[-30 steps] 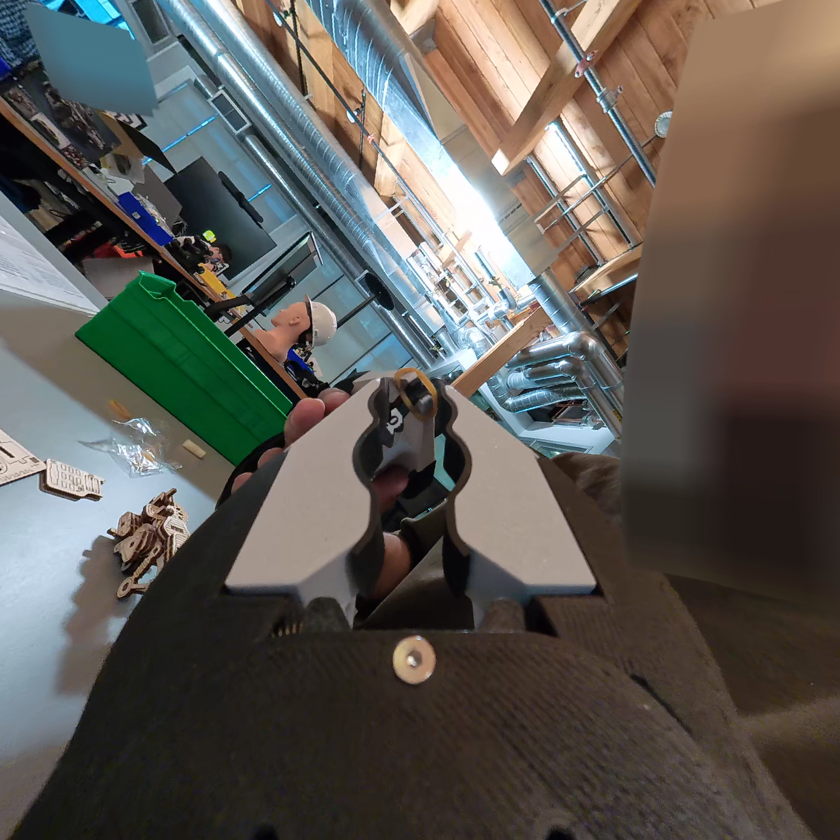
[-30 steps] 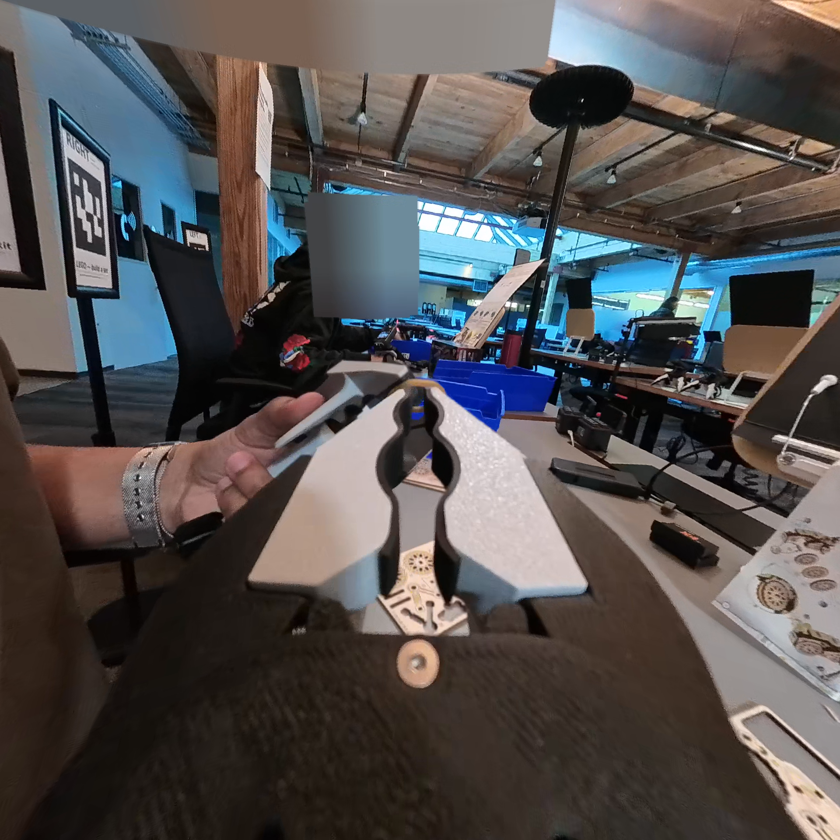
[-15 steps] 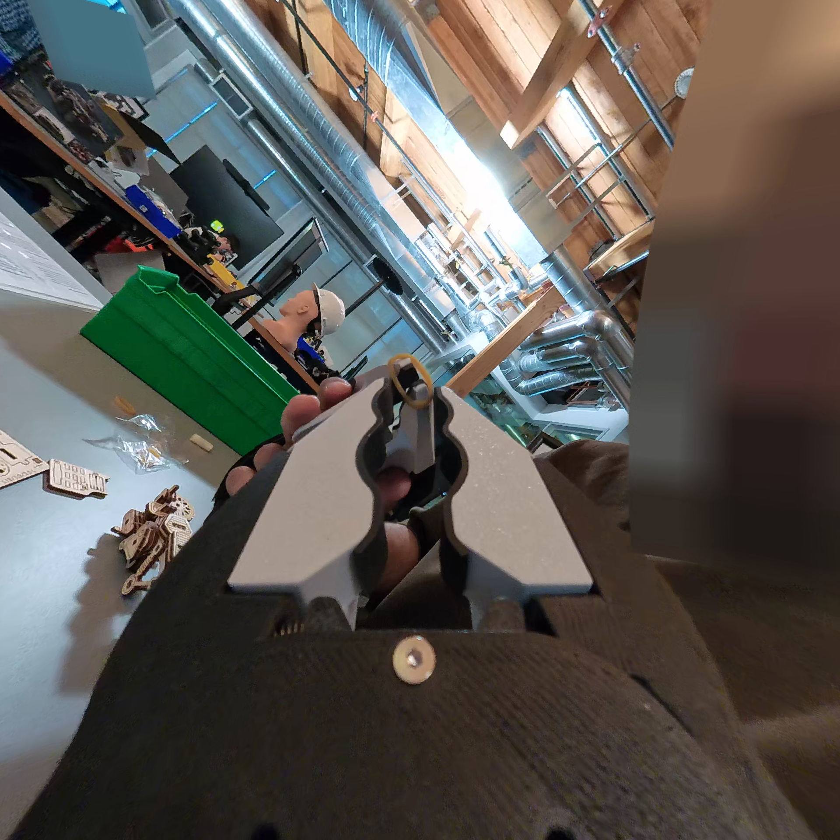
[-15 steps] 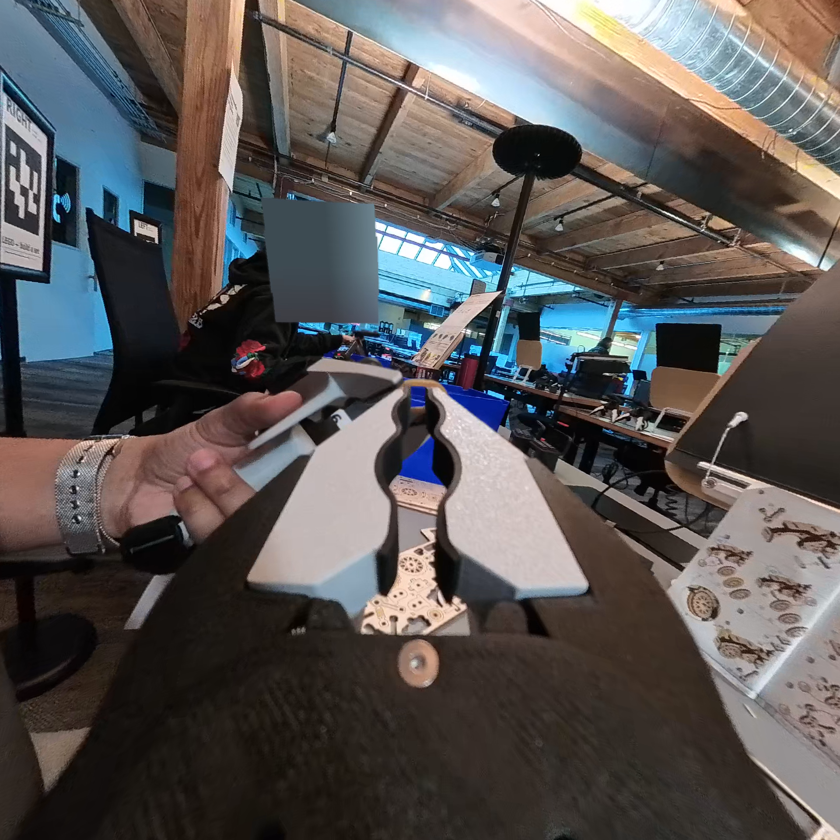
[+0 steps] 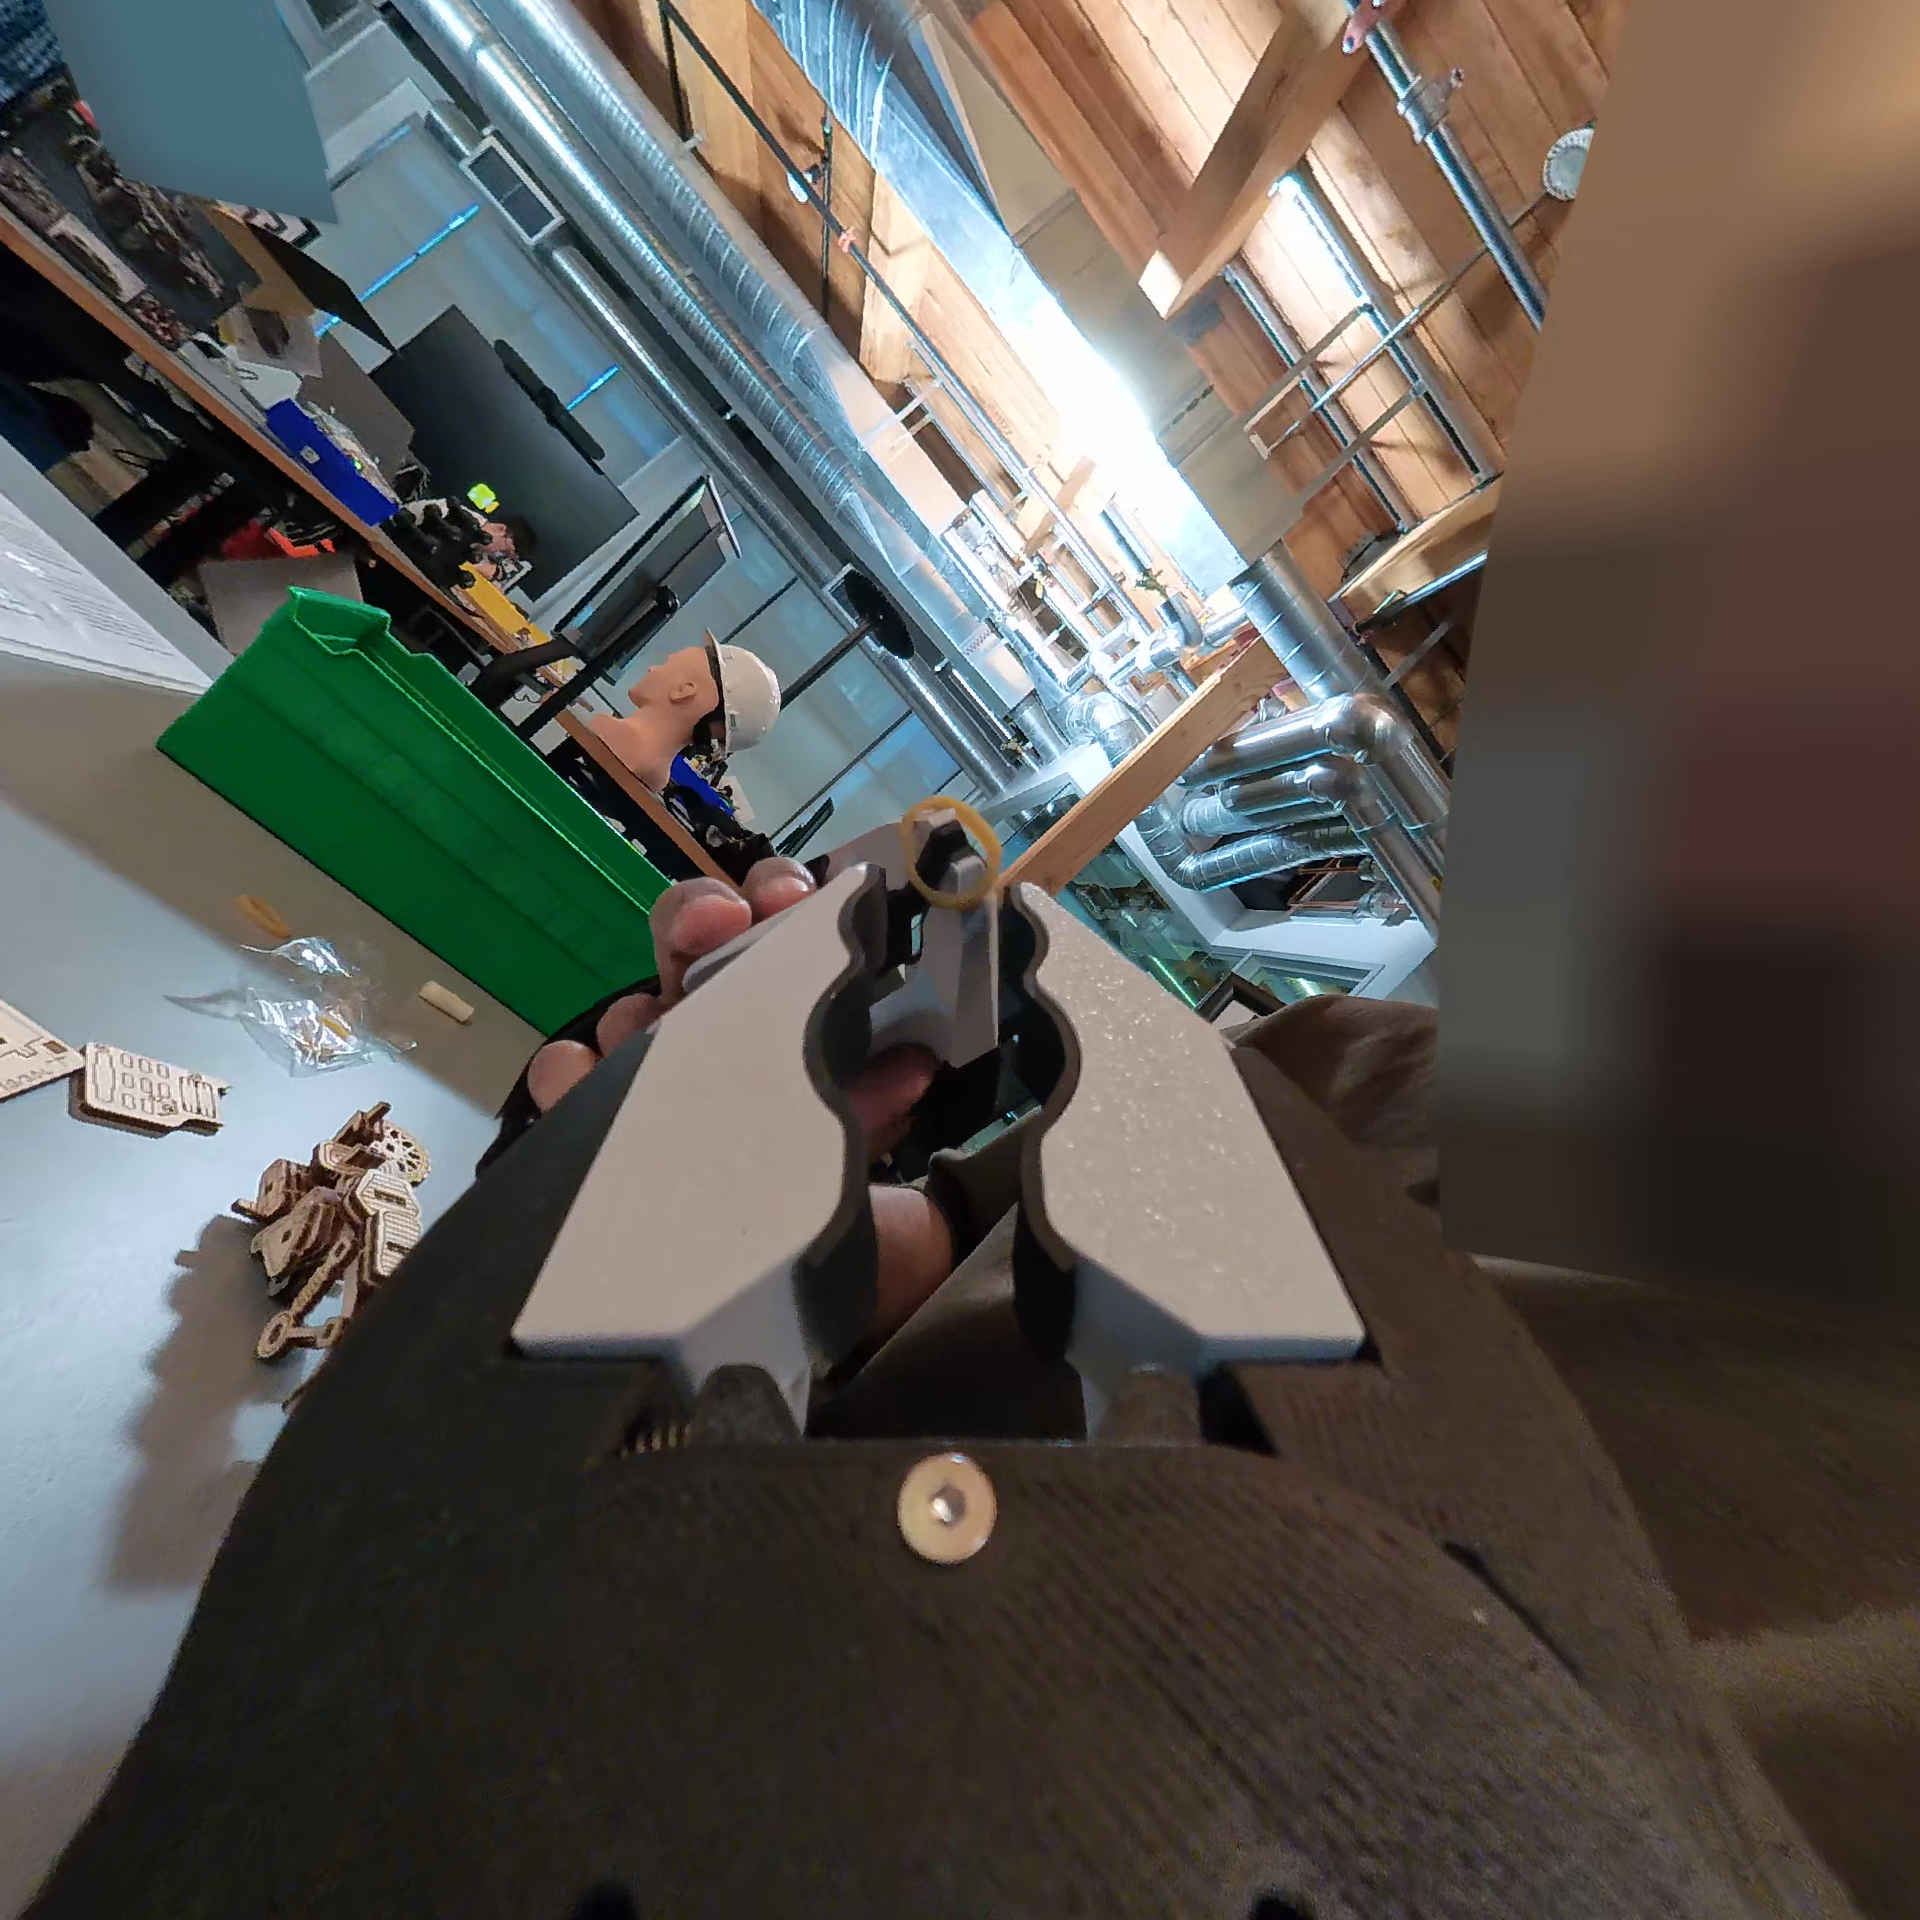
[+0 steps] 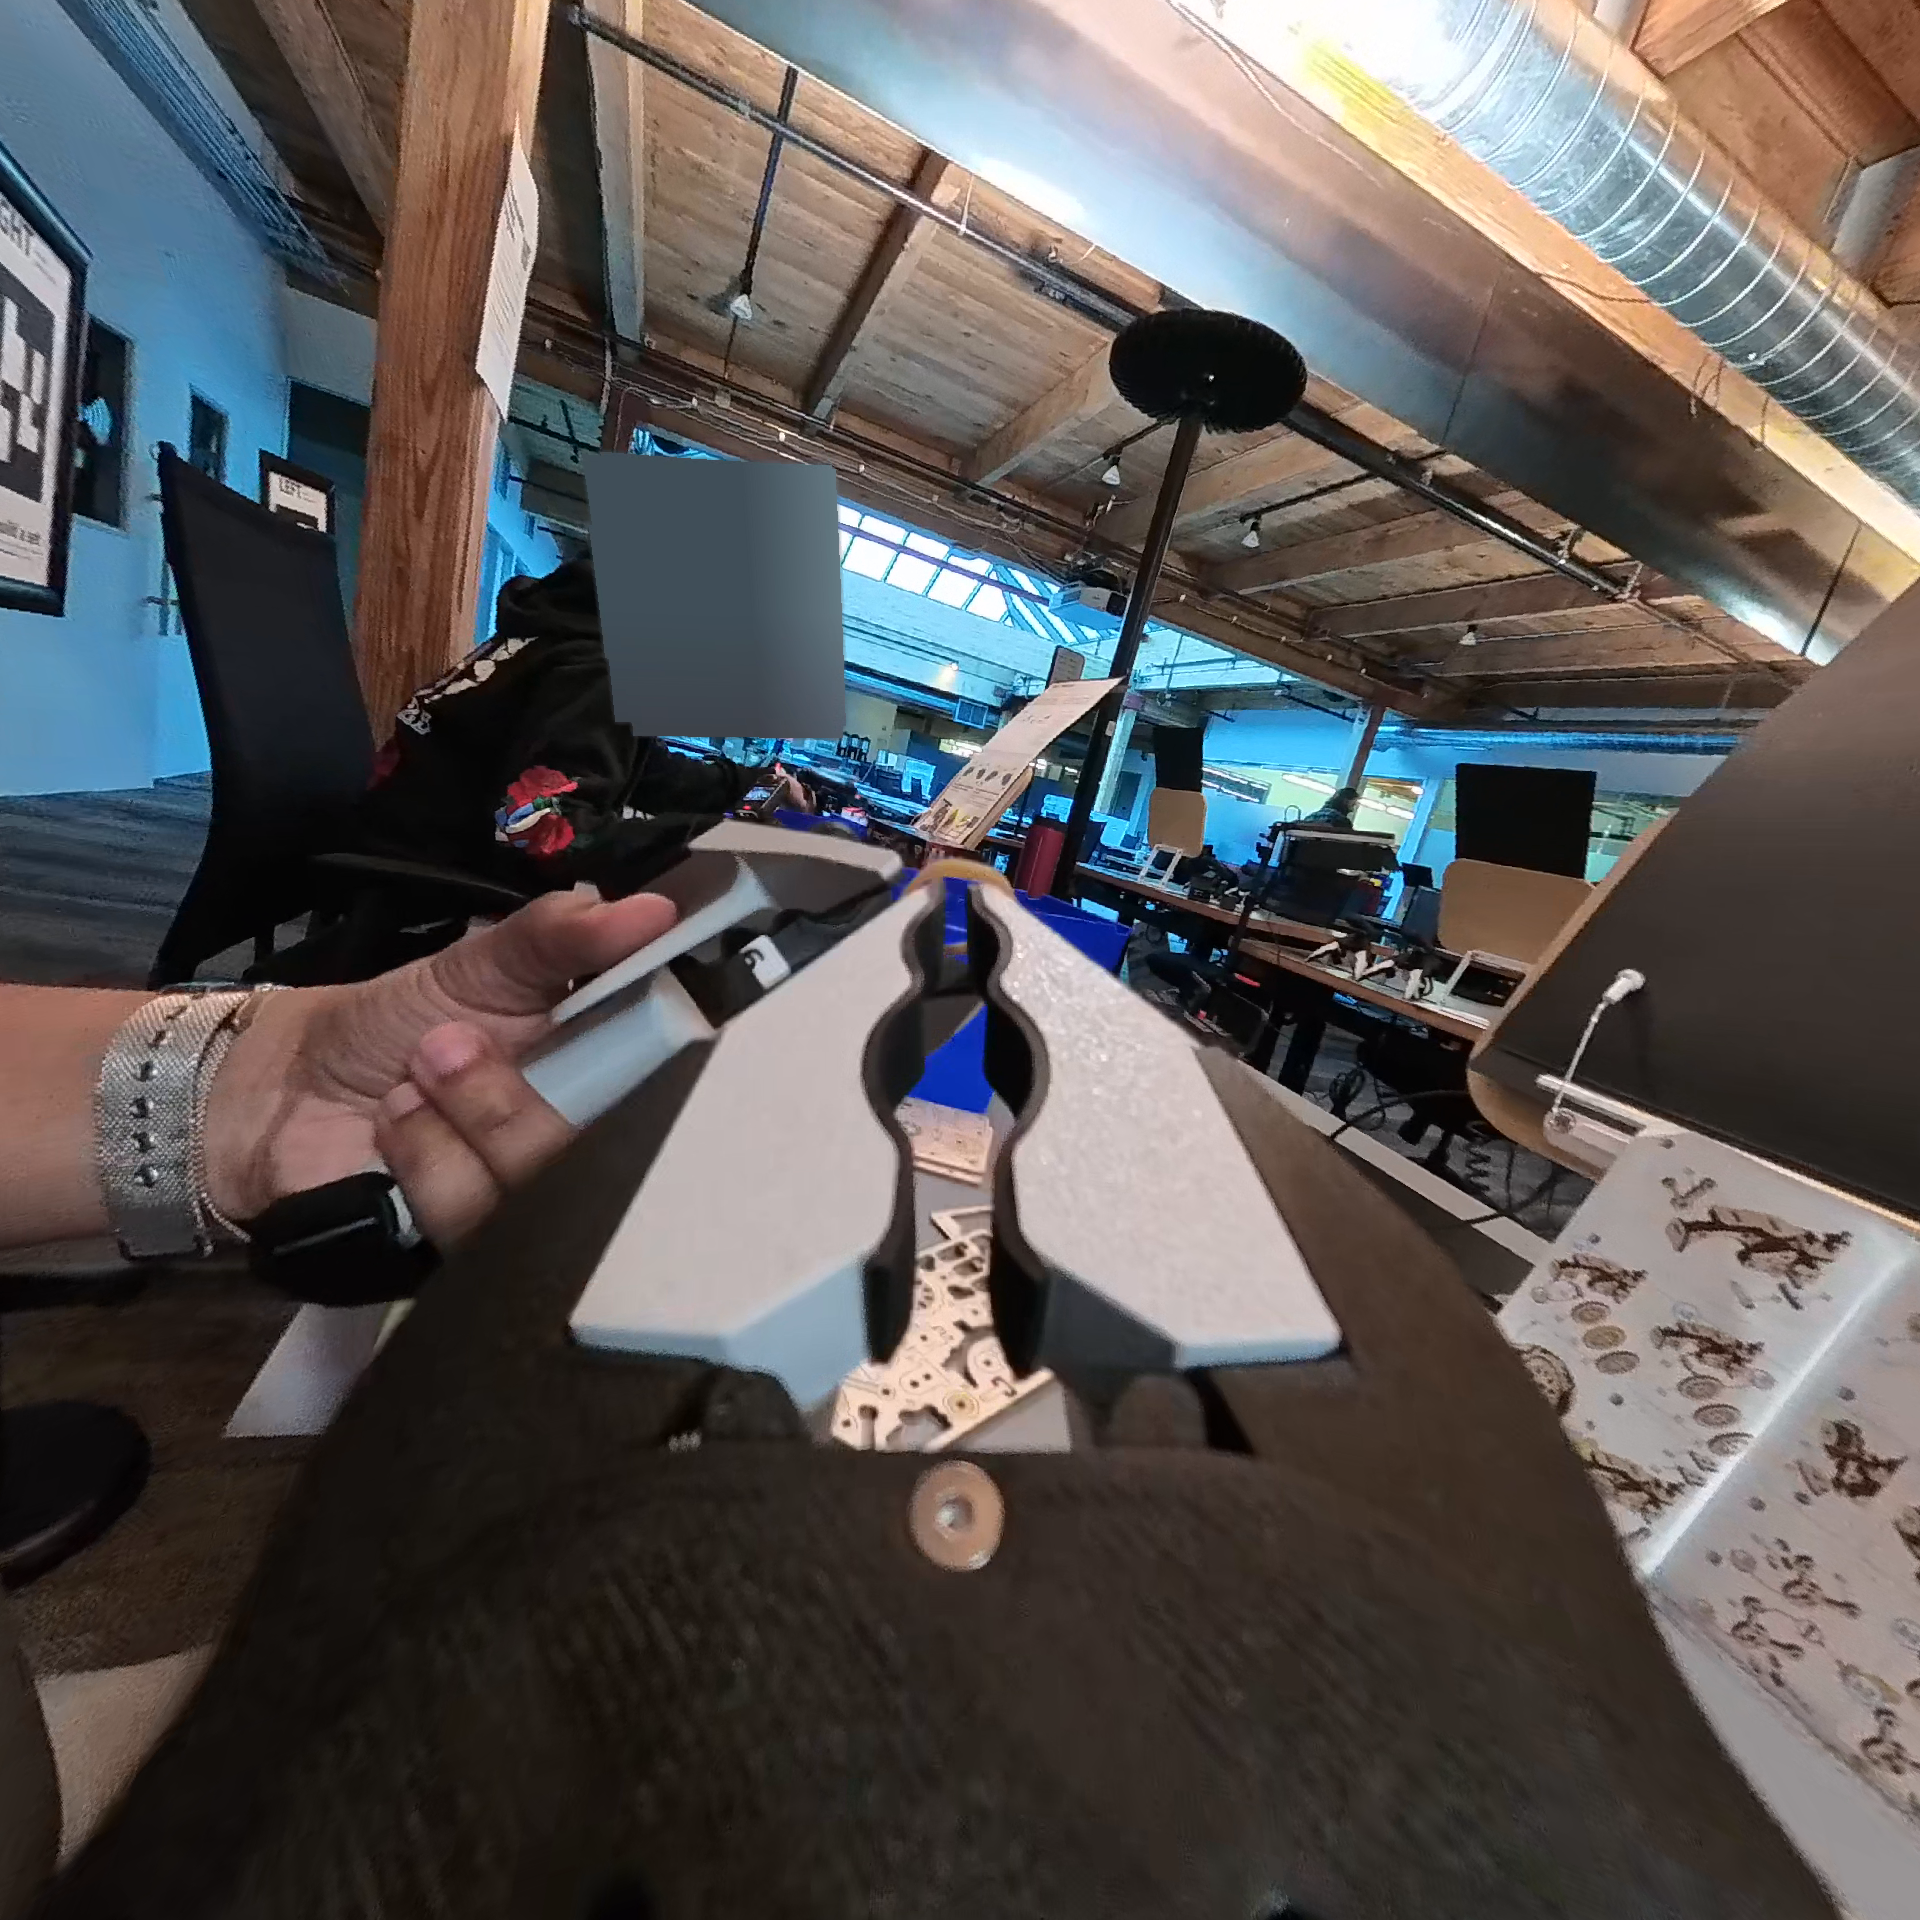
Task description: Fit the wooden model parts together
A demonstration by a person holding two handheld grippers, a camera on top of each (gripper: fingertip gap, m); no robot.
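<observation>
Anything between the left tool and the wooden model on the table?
Nothing visible blocks the wooden model, which lies low to the left on the table. But the left tool points up and away from it, open, with the right tool, pinching a rubber band, right at its tips.

The left tongs have matt grey plastic fingers with a fine grainy surface and dark, smooth inner pads, set in a black body of ribbed, layered texture with a shiny metal screw at centre. A thin tan rubber band loops above them. At lower left, the wooden model parts look like pale, laser-cut plywood with dark burnt edges, lying on a smooth, matt grey worktop. Crinkled clear plastic bags glint nearby, beside a glossy green plastic bin. The right tongs show the same speckled grey finish. A woven metal bracelet shines at left; a glossy printed paper sheet lies at right.
</observation>
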